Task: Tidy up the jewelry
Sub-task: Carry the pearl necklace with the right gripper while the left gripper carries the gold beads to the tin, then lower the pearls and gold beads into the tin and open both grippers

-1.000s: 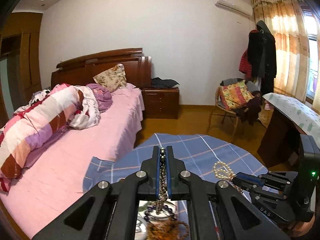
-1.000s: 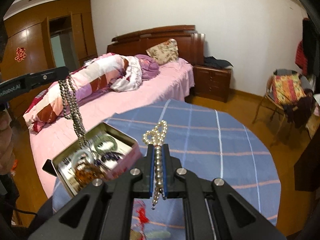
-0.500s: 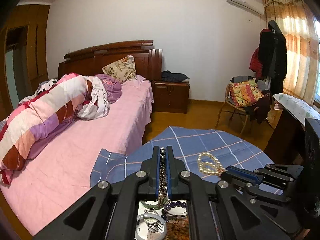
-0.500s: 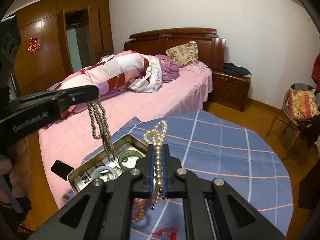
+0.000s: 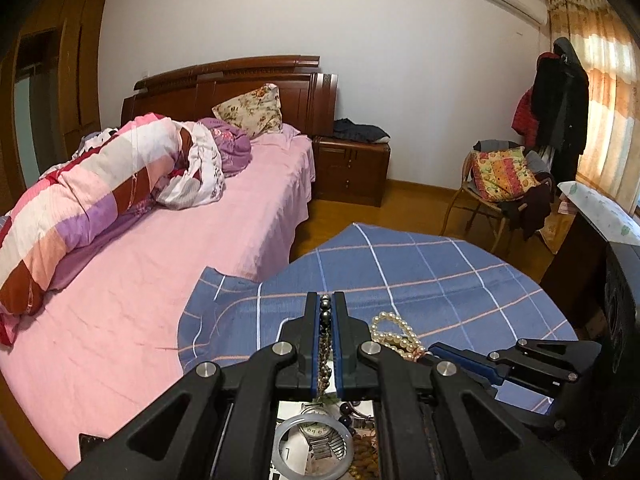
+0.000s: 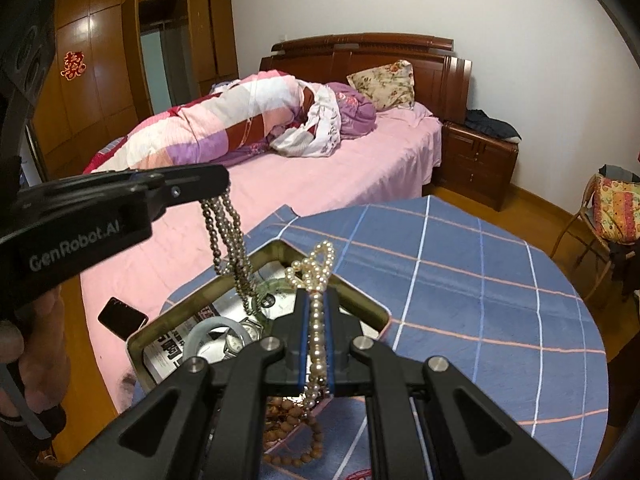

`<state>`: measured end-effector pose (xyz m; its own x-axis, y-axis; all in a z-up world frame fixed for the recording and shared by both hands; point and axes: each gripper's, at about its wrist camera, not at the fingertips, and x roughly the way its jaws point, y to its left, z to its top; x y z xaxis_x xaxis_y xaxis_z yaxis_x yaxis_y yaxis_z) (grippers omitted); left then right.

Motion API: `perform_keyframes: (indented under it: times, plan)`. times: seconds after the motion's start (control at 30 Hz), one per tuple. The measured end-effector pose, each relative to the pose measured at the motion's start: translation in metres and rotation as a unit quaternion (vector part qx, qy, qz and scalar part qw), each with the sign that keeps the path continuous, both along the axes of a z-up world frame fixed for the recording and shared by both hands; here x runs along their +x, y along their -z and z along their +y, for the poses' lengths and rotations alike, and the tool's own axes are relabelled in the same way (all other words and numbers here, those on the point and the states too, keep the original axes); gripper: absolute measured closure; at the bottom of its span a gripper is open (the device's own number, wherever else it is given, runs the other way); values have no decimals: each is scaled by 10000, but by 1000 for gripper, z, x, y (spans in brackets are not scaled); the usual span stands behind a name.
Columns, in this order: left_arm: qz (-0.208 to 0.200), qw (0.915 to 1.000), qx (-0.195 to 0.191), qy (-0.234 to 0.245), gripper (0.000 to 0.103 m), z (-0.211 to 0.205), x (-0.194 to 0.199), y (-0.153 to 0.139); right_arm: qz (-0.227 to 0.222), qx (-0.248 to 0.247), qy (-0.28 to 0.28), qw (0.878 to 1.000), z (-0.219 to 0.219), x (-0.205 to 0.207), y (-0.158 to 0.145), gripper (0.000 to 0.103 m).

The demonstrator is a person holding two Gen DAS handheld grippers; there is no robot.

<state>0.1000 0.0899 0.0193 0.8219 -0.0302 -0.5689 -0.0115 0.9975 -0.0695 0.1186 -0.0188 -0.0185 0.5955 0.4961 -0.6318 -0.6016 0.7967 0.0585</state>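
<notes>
My left gripper [image 5: 326,300] is shut on a grey metallic bead necklace [image 6: 228,240], which hangs from it over an open gold tin box [image 6: 352,296]. In the right wrist view the left gripper [image 6: 218,180] shows at the left. My right gripper [image 6: 317,300] is shut on a white pearl necklace [image 6: 316,264], held above the tin's near side; the pearls also show in the left wrist view [image 5: 392,332]. The tin holds a pale jade bangle [image 5: 314,446], a wristwatch [image 5: 316,432] and dark beads. A brown wooden bead strand [image 6: 296,420] lies under my right gripper.
The tin sits on a round table with a blue checked cloth [image 6: 480,280]. A pink bed [image 5: 140,280] with a rolled quilt stands to the left. A black phone [image 6: 122,318] lies on the bed edge. A chair with a cushion [image 5: 500,176] is at the far right.
Both grippers have moved left over the tin, each still holding its necklace. The grey necklace now dangles into the box, and the right gripper has come close beside the left.
</notes>
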Motion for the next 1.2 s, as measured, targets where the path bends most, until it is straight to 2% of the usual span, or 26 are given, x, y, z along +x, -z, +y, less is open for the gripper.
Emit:
perform_keyframes:
  times: [0.73,1.2]
  plan:
    - [719,9974,33,-62,99,8,17,57,632,-360,-23,9973,11,17,43,94]
    - [850,9963,62,-96,98,9,17,66,752,-409,-16,9963,14,19,51,93]
